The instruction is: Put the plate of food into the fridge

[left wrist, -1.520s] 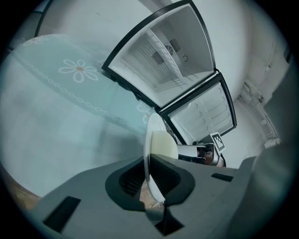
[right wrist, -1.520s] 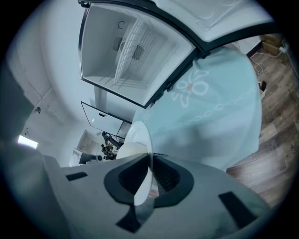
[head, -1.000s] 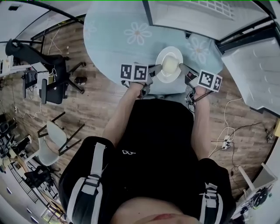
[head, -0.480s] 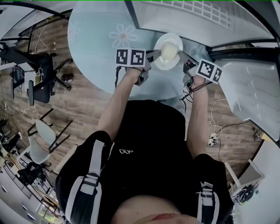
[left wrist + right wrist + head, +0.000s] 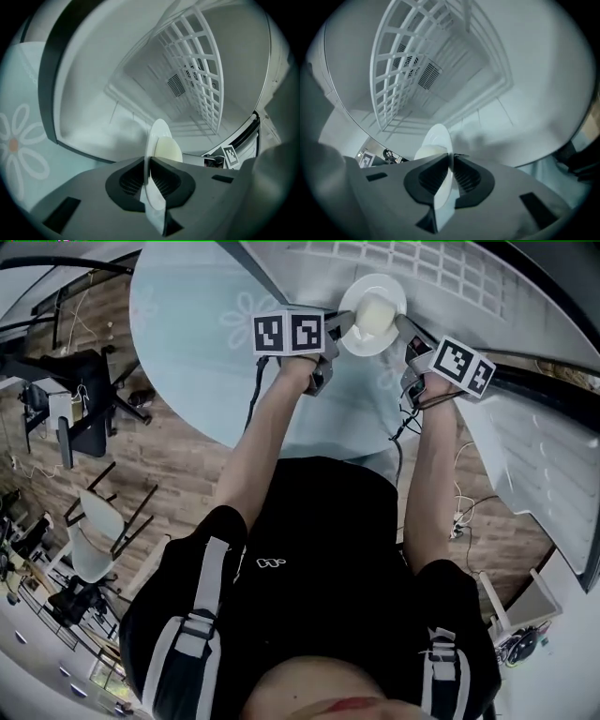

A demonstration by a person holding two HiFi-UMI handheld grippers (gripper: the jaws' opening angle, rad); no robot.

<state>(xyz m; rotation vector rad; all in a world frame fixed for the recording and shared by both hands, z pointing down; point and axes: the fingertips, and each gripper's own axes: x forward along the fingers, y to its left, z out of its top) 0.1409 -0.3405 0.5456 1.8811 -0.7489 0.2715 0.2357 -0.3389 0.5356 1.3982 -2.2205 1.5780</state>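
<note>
A white plate (image 5: 373,304) with a pale mound of food (image 5: 375,311) hangs in the air at the mouth of the open fridge (image 5: 441,273). My left gripper (image 5: 339,326) is shut on the plate's left rim and my right gripper (image 5: 405,329) on its right rim. In the left gripper view the plate (image 5: 157,138) stands edge-on between the jaws of the left gripper (image 5: 149,161), with the food (image 5: 168,151) on its right face. The right gripper view shows the plate (image 5: 439,138) pinched the same way by the right gripper (image 5: 451,159).
The fridge is white inside, with a wire shelf (image 5: 199,70) above a bare floor (image 5: 108,131). A round table with a light blue flowered cloth (image 5: 202,324) lies below the arms. The open fridge door (image 5: 544,460) is at the right. Chairs (image 5: 80,423) stand far left.
Both grippers have carried the plate forward, from above the table's near edge to the fridge opening. The grip on both rims has held.
</note>
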